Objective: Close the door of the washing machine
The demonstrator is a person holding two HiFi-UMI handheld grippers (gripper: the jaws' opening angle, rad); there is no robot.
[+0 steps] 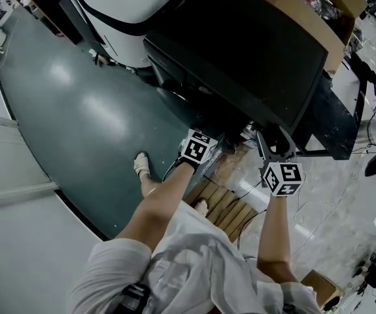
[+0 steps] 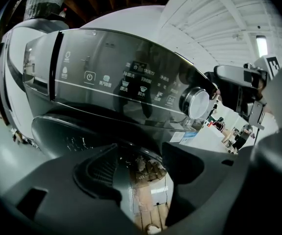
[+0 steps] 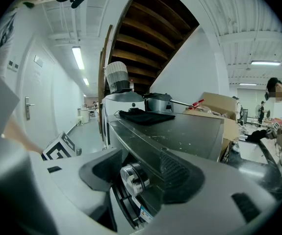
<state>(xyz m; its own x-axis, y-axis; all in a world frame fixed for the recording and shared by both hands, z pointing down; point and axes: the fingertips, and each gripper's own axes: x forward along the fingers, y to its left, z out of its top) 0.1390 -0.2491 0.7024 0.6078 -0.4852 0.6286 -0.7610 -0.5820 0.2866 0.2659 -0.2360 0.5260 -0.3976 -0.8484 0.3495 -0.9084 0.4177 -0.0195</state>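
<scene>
The washing machine (image 1: 240, 51) stands beyond the person, its dark top facing up. Its door (image 2: 57, 131), a dark rounded front below the control panel (image 2: 131, 82), lies just beyond the left gripper (image 2: 141, 165). That gripper's jaws stand fairly wide, gripping nothing. The right gripper (image 3: 141, 173) is empty, its jaws wide and framing the dial (image 3: 131, 179).

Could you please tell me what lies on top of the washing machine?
A dark cloth lies on top of the washing machine, toward its far end. Whether the metal pot behind it stands there is hidden by the cloth.
</scene>
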